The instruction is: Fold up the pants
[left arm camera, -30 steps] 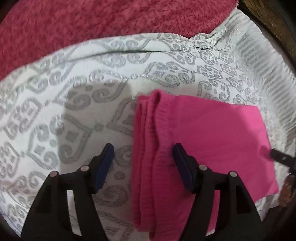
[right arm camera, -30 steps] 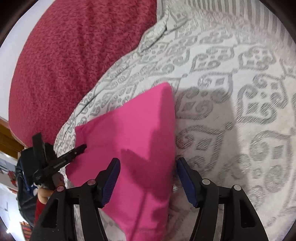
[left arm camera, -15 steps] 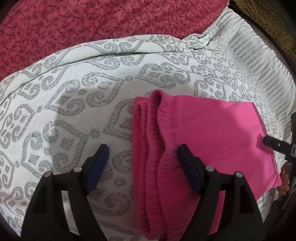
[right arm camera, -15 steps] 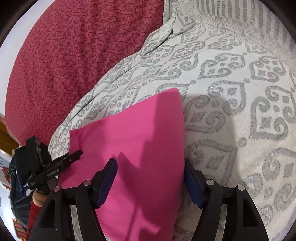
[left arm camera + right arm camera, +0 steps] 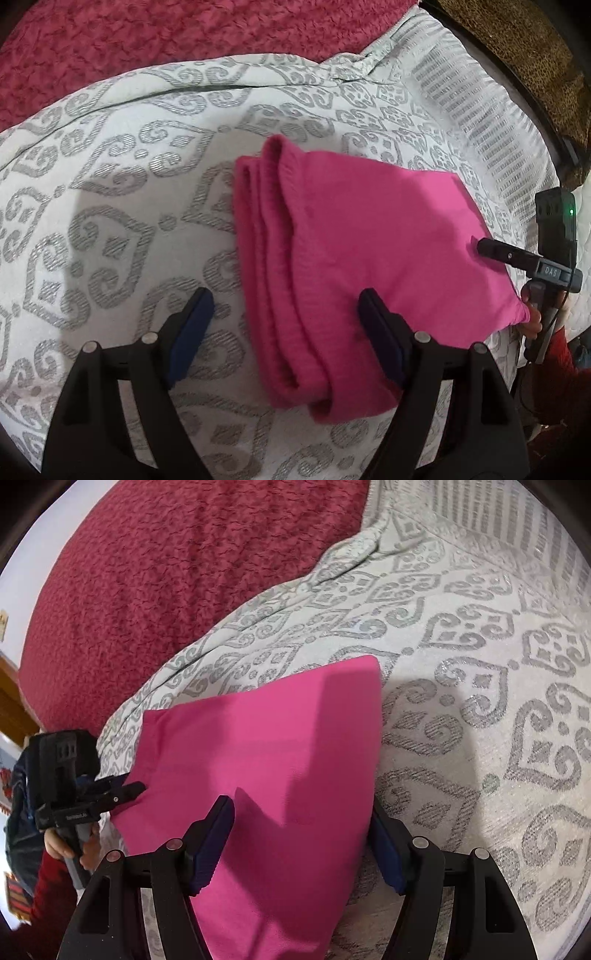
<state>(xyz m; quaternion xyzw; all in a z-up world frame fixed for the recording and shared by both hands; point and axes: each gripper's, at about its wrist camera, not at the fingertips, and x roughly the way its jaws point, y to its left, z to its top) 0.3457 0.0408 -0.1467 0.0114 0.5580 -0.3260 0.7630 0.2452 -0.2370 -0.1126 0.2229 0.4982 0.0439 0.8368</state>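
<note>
The pink pants point(image 5: 354, 251) lie folded into a compact stack on the patterned bedspread; their ribbed waistband edges face left in the left wrist view. My left gripper point(image 5: 286, 332) is open above the waistband end, holding nothing. In the right wrist view the pants point(image 5: 266, 760) show a smooth folded face. My right gripper point(image 5: 301, 842) is open above their near edge, empty. Each gripper shows in the other's view: the right one point(image 5: 491, 251) at the pants' right edge, the left one point(image 5: 125, 794) at their left edge.
A white and grey patterned bedspread point(image 5: 110, 206) covers the bed. A dark red textured blanket point(image 5: 184, 33) lies along the far side, also seen in the right wrist view point(image 5: 166, 572). The bed's edge and a dark frame point(image 5: 535, 110) are at the right.
Both grippers have pulled back and up from the folded pants, which now look smaller and farther off. The pants stay put. Both stay open.
</note>
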